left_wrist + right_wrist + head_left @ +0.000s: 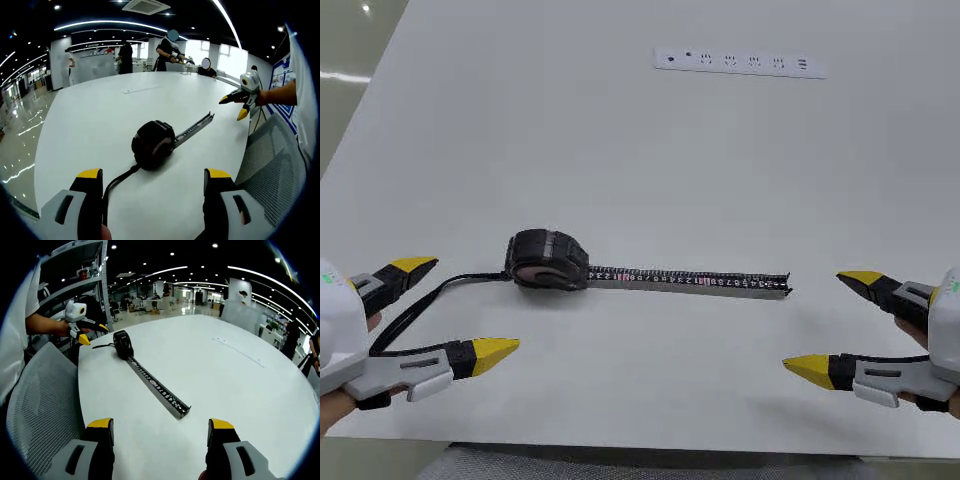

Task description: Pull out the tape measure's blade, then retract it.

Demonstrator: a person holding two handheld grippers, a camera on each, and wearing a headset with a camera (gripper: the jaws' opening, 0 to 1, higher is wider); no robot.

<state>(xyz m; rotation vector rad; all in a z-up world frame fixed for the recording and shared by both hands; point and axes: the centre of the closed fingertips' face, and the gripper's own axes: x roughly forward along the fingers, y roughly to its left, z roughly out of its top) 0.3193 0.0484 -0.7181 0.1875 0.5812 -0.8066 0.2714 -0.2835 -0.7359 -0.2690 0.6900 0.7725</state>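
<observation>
The tape measure [548, 260], a black case with a dull reddish round side face, lies on the white desk [620, 150] close to its near edge and somewhat toward the left side. Its blade [688, 280] is drawn out and lies flat on the desk, running from the case toward the right, roughly parallel to the near edge, and its hooked end rests on the surface. The blade carries a dense row of black numerals with one red mark about halfway along; the digits are too small to read, and no brand can be made out on the case. A black strap [430, 300] trails from the case toward the near left corner and passes between the jaws of the left gripper [455, 306]. Those yellow-tipped jaws stand wide apart with nothing gripped, well short of the case. The right gripper [832, 321] sits just past the blade's end, its jaws equally wide and clasping nothing. A white power strip [738, 62] lies near the far edge, with no legible lettering.
</observation>
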